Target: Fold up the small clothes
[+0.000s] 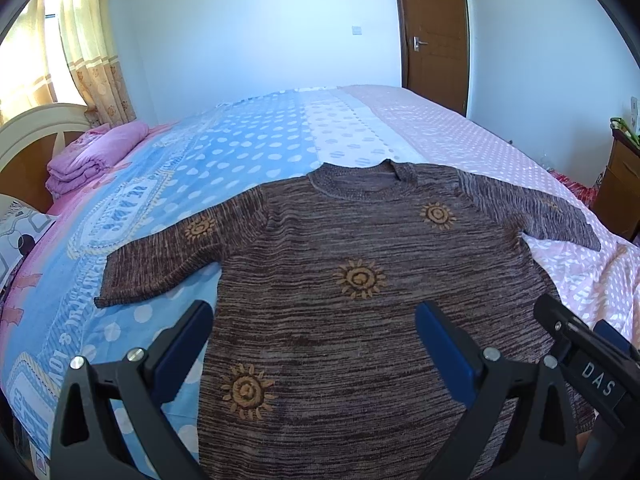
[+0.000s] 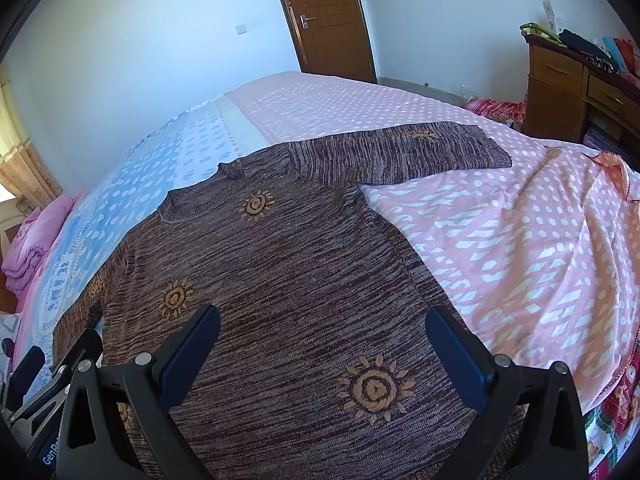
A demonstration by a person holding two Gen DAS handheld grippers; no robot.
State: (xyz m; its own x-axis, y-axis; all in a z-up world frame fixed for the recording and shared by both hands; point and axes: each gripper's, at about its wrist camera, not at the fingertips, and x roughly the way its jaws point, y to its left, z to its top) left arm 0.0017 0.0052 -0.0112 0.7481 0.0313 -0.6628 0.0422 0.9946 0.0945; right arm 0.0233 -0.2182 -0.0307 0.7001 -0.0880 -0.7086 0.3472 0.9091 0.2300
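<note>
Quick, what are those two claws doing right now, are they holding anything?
Left claw: open, holding nothing, above the brown sweater.
Right claw: open, holding nothing, also above the sweater.

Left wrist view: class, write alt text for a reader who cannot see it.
A brown knitted sweater with orange sun motifs lies flat, both sleeves spread, on a bed covered in blue and pink polka-dot bedding. The left gripper hovers over its lower half with jaws open; part of the right gripper shows at the right edge. A folded pink blanket lies beyond.
</note>
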